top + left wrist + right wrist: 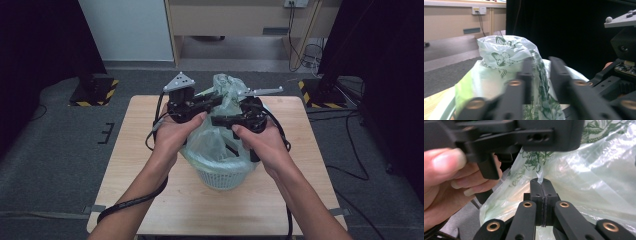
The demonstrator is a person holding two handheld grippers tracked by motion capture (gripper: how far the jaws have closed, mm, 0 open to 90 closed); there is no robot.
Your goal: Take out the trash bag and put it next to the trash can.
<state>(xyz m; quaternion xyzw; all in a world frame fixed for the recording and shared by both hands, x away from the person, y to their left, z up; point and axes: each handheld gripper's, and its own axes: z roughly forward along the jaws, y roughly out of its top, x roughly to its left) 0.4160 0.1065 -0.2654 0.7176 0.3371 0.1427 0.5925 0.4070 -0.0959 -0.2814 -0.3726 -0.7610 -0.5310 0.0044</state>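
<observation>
A translucent plastic bag (215,145) with a green leaf print lines a white slatted basket (222,177) in the middle of the wooden table (145,160). Both grippers meet over the bag's gathered top. My left gripper (216,99) reaches in from the left; in the left gripper view its jaws (542,62) stand apart with a twisted strip of the bag (506,55) running between them. My right gripper (216,120) comes from the right. In the right gripper view it (541,182) is shut, pinching a thin sliver of the bag (584,170) at its tips.
Two black stands with yellow-striped bases (95,90) (320,92) sit on the grey floor behind the table. Cables (350,150) trail at the right. A wooden cabinet (240,20) stands at the back. Bare tabletop surrounds the basket.
</observation>
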